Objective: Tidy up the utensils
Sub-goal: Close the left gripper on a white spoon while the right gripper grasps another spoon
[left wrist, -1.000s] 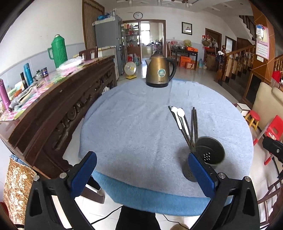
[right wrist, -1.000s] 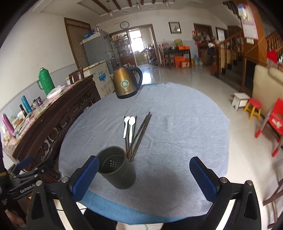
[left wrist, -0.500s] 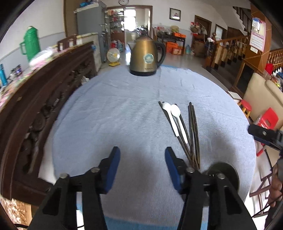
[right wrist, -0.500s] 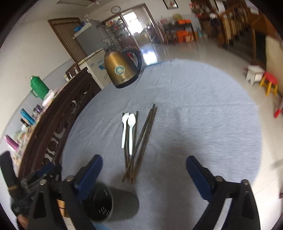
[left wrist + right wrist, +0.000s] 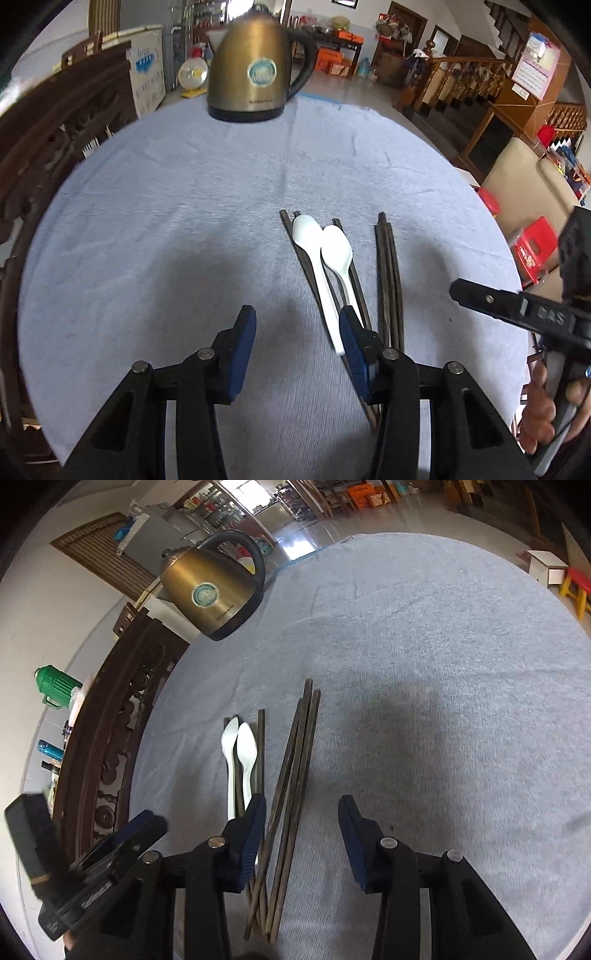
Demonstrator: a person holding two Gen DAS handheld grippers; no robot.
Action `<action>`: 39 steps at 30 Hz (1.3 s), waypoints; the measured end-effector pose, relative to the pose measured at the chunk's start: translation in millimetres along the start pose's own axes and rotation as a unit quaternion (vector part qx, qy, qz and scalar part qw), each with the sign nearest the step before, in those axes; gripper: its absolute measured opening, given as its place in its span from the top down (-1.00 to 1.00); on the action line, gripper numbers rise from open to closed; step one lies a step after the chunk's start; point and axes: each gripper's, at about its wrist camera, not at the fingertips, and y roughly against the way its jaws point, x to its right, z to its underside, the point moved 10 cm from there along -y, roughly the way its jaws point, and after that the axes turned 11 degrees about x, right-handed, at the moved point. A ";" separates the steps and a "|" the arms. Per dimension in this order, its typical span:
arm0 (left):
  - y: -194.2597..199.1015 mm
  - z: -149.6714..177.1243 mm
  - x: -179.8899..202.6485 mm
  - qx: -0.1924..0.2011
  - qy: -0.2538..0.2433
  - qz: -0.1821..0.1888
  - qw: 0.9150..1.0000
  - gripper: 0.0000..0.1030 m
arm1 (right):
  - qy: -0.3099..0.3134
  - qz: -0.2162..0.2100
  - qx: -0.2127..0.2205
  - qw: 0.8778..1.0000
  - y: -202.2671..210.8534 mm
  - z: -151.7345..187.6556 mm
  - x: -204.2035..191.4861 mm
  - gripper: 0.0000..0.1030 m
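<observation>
Two white plastic spoons lie side by side on the blue-grey cloth, on top of several dark brown chopsticks. In the right wrist view the spoons and chopsticks also show. My left gripper is open and empty, low over the cloth, its right finger at the spoon handles. My right gripper is open and empty, its left finger over the near ends of the chopsticks. The dark utensil cup is out of view.
A gold electric kettle stands at the far edge of the round table. A carved dark wooden sideboard runs along the left with a green thermos on it. Stools and chairs stand on the right.
Both grippers have moved forward and down toward the spoons and chopsticks. Both jaws have narrowed, the left most. The dark cup has dropped out of both views.
</observation>
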 end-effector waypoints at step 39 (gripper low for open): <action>-62.9 -6.8 -57.6 -0.050 0.013 0.053 0.997 0.73 | 0.109 -0.026 -0.034 0.993 -93.3 -19.9 -86.5 -0.12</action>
